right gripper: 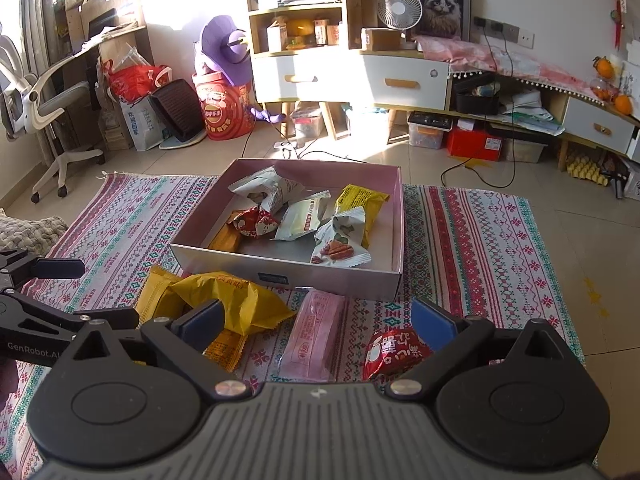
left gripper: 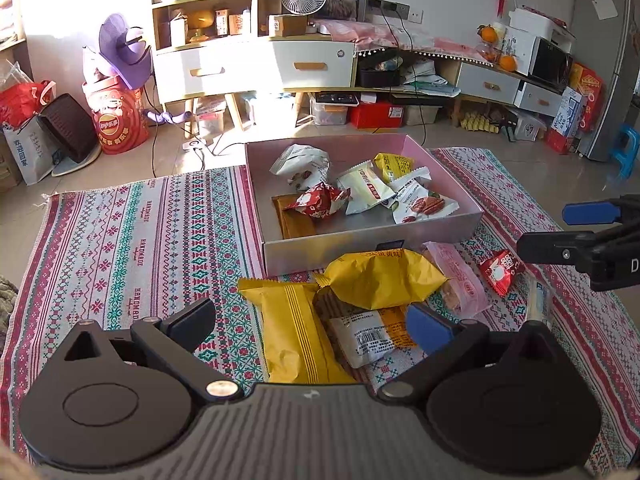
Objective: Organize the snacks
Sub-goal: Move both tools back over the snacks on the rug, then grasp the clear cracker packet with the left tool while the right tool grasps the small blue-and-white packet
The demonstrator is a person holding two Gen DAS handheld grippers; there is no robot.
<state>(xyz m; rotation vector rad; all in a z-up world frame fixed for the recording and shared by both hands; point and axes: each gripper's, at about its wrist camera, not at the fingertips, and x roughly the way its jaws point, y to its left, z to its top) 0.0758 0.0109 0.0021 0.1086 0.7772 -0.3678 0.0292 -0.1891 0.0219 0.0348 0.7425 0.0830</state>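
Crinkled yellow foil packet [left gripper: 384, 280] before shallow cardboard box [left gripper: 372, 246].

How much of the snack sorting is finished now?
Partly done: several packets, such as the pecan packet, already lie in the box. Nothing is in hand; the left gripper and right gripper have open jaws. The yellow packet, pink packet and red packet remain outside.

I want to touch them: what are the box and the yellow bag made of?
Box: looks like cardboard, with stiff straight walls, a smooth pinkish outside and a silvery floor.
Yellow bag: likely thin plastic film or foil, crinkled with shiny creases and a zigzag sealed end.
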